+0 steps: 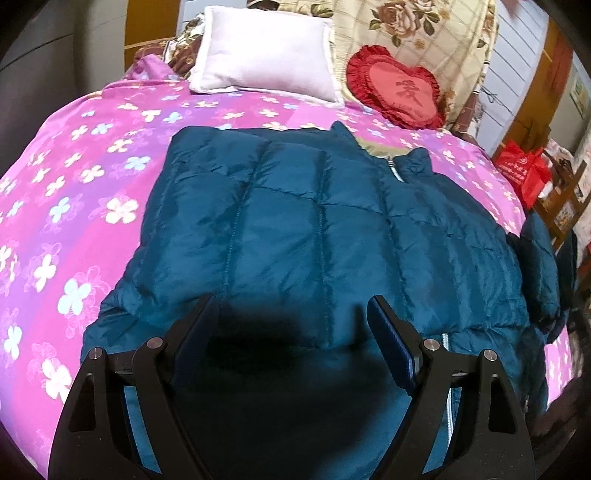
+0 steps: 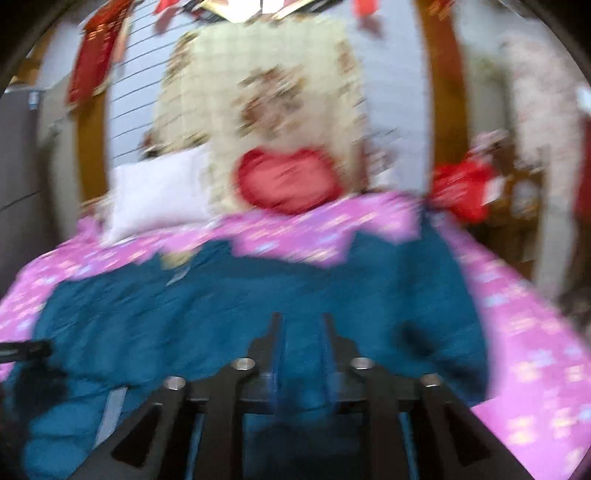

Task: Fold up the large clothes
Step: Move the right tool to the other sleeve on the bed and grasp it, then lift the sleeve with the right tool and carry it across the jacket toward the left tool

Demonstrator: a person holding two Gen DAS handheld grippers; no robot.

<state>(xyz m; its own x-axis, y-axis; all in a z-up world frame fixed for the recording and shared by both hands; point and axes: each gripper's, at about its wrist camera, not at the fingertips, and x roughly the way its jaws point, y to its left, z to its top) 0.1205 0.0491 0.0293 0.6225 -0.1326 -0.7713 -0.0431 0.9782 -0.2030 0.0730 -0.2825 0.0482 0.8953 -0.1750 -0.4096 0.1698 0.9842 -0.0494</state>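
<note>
A teal quilted puffer jacket (image 1: 314,221) lies spread on the bed, its collar and zipper (image 1: 394,169) towards the pillows. One quilted panel is folded over its middle. Part of the jacket droops over the bed's right edge (image 1: 539,266). My left gripper (image 1: 292,299) hovers over the jacket's near hem, open wide, with nothing between its fingers. The right wrist view is blurred. It shows my right gripper (image 2: 301,317) low over the jacket (image 2: 184,314), its fingers a narrow gap apart, and only jacket fabric shows behind that gap.
The bed has a pink flowered cover (image 1: 74,184). A white pillow (image 1: 266,51), a red heart cushion (image 1: 399,86) and a cream rose-print quilt (image 1: 424,33) stand at its head. A red bag (image 1: 524,170) and shelves sit beyond the bed's right side.
</note>
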